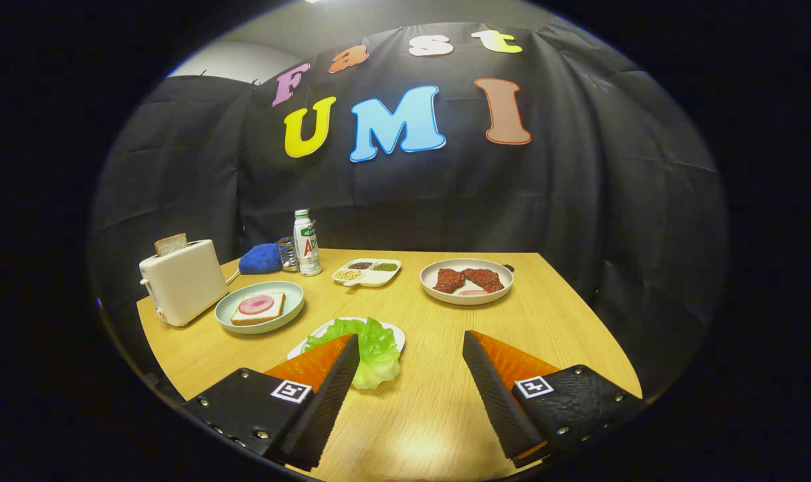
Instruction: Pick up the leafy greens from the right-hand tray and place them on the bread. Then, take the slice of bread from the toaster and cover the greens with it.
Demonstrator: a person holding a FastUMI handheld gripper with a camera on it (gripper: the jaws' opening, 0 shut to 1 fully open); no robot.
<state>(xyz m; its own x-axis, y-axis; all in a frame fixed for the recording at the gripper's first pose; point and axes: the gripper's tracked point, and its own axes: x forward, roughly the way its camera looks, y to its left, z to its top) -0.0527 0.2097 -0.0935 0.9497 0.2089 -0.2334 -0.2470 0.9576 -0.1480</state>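
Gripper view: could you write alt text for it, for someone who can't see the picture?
An open claw hovers over a wooden table, empty, its left finger partly covering a lettuce leaf on a small white tray. Beyond sit a plate with bread and ham, a toaster holding a slice of bread, a plate of meat, a snack dish and a bottle.

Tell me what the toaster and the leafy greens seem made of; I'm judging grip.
Toaster: smooth matte cream shell, likely plastic or painted metal. Leafy greens: glossy, evenly coloured, crinkled, possibly a plastic replica. Gripper open, left finger beside the greens.
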